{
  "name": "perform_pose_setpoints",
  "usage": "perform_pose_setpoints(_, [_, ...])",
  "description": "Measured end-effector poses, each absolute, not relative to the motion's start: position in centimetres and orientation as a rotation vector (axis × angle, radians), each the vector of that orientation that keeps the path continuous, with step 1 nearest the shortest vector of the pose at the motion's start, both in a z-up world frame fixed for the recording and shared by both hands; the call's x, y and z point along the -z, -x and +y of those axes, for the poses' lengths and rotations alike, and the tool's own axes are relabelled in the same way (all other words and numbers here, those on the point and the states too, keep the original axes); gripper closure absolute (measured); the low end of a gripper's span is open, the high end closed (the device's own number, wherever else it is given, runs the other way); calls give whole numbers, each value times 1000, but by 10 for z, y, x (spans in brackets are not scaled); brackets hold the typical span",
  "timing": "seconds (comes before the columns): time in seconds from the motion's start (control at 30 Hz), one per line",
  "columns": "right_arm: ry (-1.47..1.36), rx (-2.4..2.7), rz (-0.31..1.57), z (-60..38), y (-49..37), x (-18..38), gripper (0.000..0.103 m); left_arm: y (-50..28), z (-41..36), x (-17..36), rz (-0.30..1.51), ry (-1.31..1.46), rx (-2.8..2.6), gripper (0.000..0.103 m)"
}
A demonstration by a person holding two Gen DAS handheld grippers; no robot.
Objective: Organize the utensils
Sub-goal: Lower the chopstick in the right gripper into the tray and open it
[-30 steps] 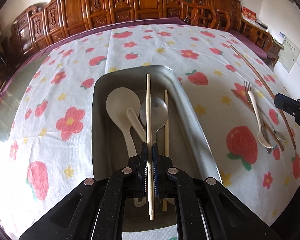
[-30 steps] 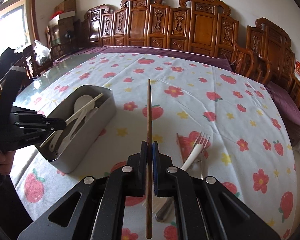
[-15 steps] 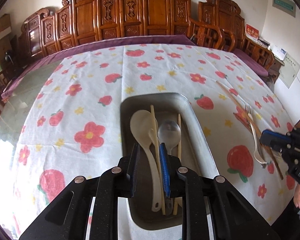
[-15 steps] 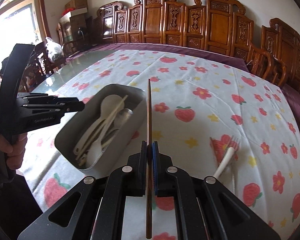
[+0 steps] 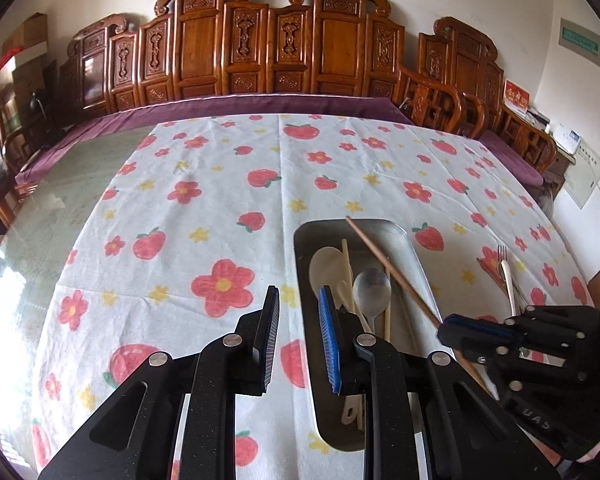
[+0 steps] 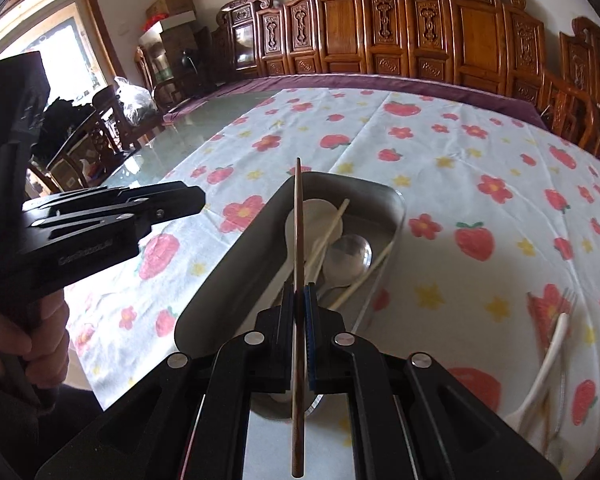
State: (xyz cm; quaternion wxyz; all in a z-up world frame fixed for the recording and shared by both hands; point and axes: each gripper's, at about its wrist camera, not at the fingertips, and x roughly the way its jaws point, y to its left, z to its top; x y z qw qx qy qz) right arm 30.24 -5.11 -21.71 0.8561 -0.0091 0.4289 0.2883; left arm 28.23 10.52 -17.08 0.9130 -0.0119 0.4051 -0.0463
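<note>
**Dark chopstick poised over the tray**

Right hand-held gripper [image 6: 299, 320] clenched on dark wooden chopstick [image 6: 298, 264], long axis pointing forward along the fingers, tip above metal tray [image 6: 220, 264]. Tray lies directly below and ahead, holding pale spoons and light chopsticks. Left hand-held gripper [image 5: 298, 340] released, empty, beside the tray on the table.

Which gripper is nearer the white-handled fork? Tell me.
Right. The right gripper holds the dark chopstick over the tray, on the side toward the fork. The left gripper, open, sits across the tray from it.
</note>
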Motion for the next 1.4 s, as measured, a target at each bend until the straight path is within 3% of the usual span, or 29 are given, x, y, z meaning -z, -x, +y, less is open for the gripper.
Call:
perform_pose_setpoints(0.7, [-45,-551,1001,-27,-339,257,96,-280,118,165,817,50,78,84])
perform_pose_setpoints(0.97, [0,-564,922,-45,-324,236,95,-280,111,163,812,49,88,84])
perform_pose_setpoints(1.4, [74,-434,813,-164,-287,189,95,-279,59,158,782,23,203,81])
